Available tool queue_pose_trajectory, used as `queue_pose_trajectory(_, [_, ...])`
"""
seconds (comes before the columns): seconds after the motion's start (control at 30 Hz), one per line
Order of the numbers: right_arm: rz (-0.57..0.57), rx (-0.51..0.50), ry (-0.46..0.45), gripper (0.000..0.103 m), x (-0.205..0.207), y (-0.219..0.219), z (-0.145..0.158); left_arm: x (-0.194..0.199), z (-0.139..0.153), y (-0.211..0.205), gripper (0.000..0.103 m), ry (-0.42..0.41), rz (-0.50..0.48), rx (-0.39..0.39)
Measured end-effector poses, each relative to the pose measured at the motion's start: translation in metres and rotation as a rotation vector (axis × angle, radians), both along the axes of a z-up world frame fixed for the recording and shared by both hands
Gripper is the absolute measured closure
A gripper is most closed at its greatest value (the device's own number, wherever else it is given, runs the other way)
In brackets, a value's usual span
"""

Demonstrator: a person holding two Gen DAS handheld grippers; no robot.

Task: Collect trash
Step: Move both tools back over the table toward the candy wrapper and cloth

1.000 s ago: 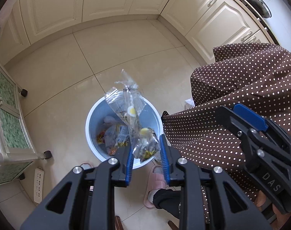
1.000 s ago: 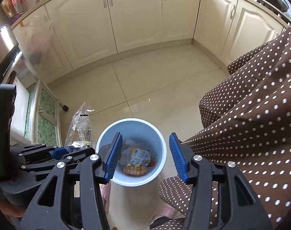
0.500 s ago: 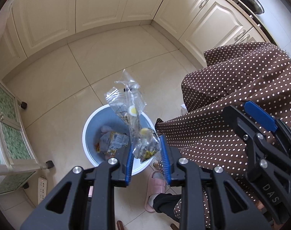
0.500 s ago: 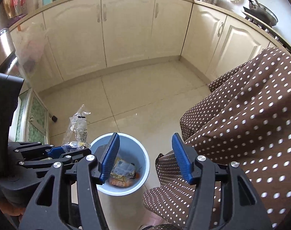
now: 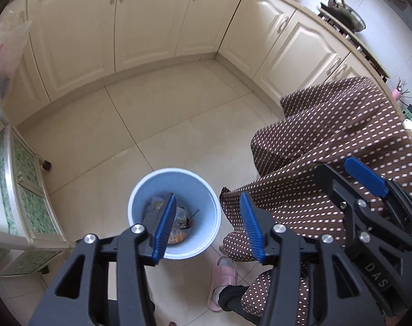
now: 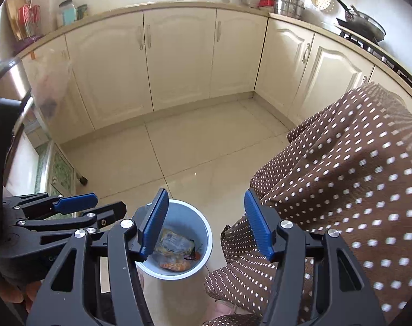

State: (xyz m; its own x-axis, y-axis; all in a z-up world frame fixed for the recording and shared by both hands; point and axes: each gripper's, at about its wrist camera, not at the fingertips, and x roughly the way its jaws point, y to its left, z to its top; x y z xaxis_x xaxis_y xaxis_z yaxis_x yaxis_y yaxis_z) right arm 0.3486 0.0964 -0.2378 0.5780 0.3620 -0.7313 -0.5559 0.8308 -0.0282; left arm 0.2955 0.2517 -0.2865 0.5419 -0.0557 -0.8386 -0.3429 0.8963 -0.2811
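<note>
A pale blue bin (image 5: 176,172) stands on the tiled floor below both grippers, with crumpled wrappers and clear plastic (image 5: 183,226) lying in its bottom. My left gripper (image 5: 208,197) hangs above it; its jaws are opening and nothing is between the blue pads. My right gripper (image 6: 206,191) is open and holds nothing, high over the same bin (image 6: 204,226) and its trash (image 6: 176,244). The two grippers are side by side: the left gripper (image 6: 109,202) shows at the right wrist view's left edge, and the right gripper (image 5: 339,171) at the left wrist view's right.
A person's brown polka-dot skirt (image 5: 328,149) fills the right side and touches the bin's right edge, with a pink slipper (image 5: 225,271) below. Cream cabinets (image 6: 178,54) line the far walls. A small green-fronted cabinet on wheels (image 5: 24,190) stands to the left.
The clear plastic bag pinched in my left gripper has left its jaws, which now stand apart. Both grippers have risen, so the bin looks smaller and lower.
</note>
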Motion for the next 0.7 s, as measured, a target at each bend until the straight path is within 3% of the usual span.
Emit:
queue_pose_trajectory(0.23, [0.017,0.109,-0.041,0.044,-0.021,-0.018,0.056,-0.033,0.076,-0.016,0.050,-0.131,0.031,0.099])
queue_pose_trajectory(0.33, [0.025,0.199,-0.055,0.042,-0.032,-0.038,0.094,-0.047,0.120,-0.036,0.049,-0.213,0.038,0.201])
queue_pose_trajectory(0.43, [0.004,0.258,-0.093,0.041,-0.037,-0.066,0.130,-0.053,0.154,-0.057,0.046,-0.282,0.019,0.223])
queue_pose_trajectory(0.53, [-0.038,0.289,-0.143,0.035,-0.038,-0.106,0.159,-0.047,0.180,-0.091,0.043,-0.329,-0.037,0.254])
queue_pose_trajectory(0.7, [-0.157,0.250,-0.206,0.034,-0.027,-0.185,0.181,-0.018,0.194,-0.168,0.042,-0.341,-0.205,0.269])
